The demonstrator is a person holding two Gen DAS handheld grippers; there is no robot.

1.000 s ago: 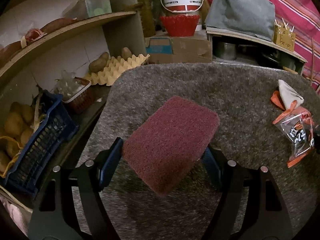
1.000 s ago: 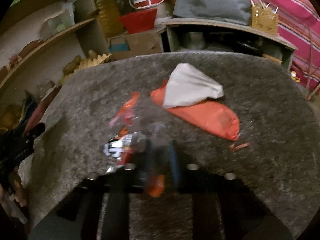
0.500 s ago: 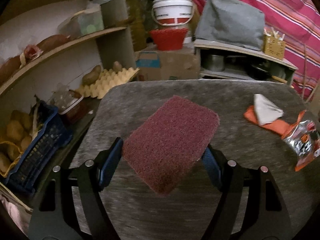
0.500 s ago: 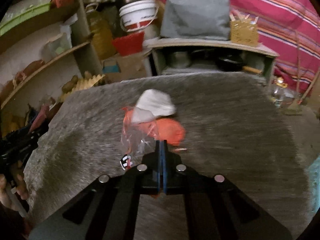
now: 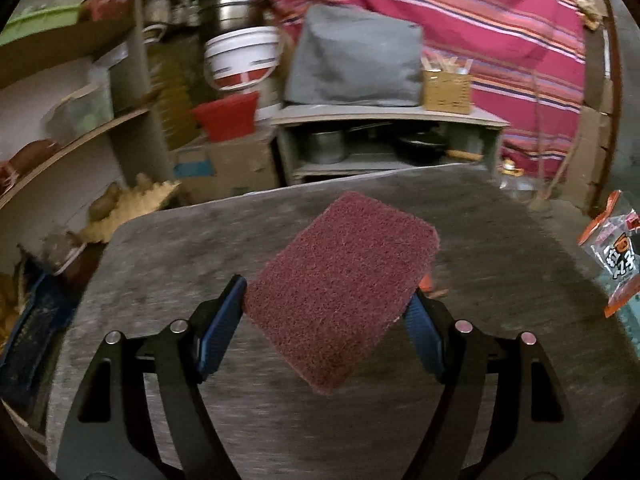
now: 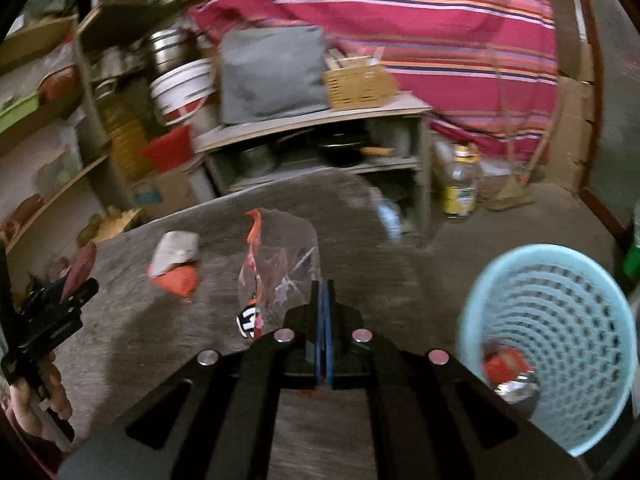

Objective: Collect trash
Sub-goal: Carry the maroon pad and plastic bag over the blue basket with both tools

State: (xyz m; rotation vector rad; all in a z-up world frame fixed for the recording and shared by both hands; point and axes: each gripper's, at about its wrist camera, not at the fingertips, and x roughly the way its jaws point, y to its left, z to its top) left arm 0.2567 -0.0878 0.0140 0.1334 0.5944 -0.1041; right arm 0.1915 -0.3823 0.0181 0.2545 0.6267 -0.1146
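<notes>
Holding a clear snack wrapper with orange trim, the right gripper has its blue pads pressed together on the wrapper's lower corner; the film stands up and ahead of the tips, hanging clear above the grey carpeted table. The relation that governs the coming move: the pale blue mesh waste basket lies to the right of this gripper and lower, off the table's right edge, its mouth tilted toward the camera, with a red wrapper and some foil already inside. In my judgement the wrapper must travel rightward past that edge before release. The wrapper's long axis runs roughly upright, away from the pads, so the loose upper end may catch the basket rim.

The right gripper is the nearer of the two to the basket. The left gripper is clamped across the short sides of a maroon scouring pad, jaws wide on its width, the pad's long axis pointing ahead and to the right, held above the table's middle. From the left wrist view the carried wrapper shows at the far right.

Remaining on the table toward its far left corner: a crumpled white paper resting on an orange wrapper, touching. A hand grips the left tool's handle.
</notes>
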